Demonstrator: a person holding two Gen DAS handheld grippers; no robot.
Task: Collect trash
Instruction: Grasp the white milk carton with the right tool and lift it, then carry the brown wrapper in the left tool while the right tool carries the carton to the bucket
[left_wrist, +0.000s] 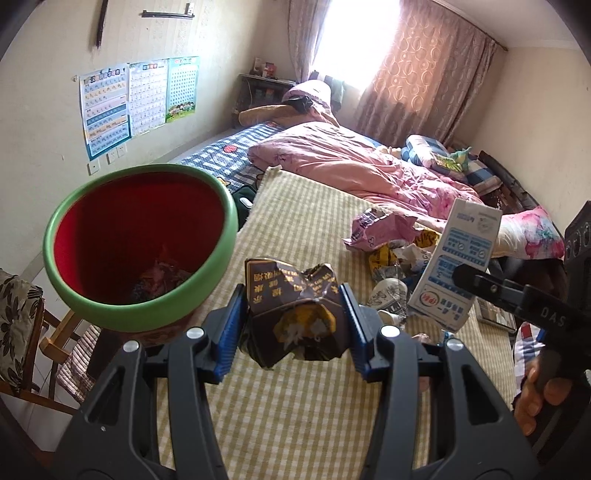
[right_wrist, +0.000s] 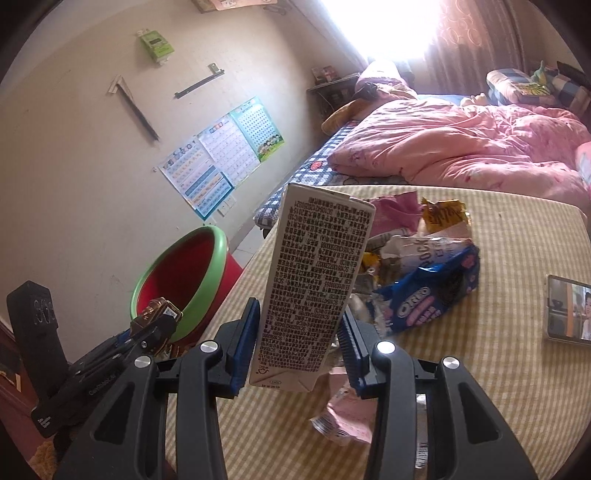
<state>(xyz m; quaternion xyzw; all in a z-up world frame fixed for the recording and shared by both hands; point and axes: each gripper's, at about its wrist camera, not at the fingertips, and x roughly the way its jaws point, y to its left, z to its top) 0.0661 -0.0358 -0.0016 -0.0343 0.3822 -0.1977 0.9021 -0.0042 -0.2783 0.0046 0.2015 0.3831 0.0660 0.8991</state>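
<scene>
- Trash is carried clear of the checked yellow mat (left_wrist: 295, 406) for dropping into the green-rimmed red plastic bin (left_wrist: 140, 240), which stands just beside the mat.
- Left gripper (left_wrist: 293, 325) is clamped on a crumpled dark brown carton (left_wrist: 295, 314).
- Right gripper (right_wrist: 301, 350) is clamped on a tall white printed carton (right_wrist: 314, 288), held upright.
- Loose wrappers (right_wrist: 424, 295) are left on the mat.

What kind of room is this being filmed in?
Most likely a bedroom in a home: a bed with a rumpled pink quilt, learning charts taped to the wall, and a curtained window. Snack wrappers litter a checked mat beside a green-rimmed bin.
</scene>
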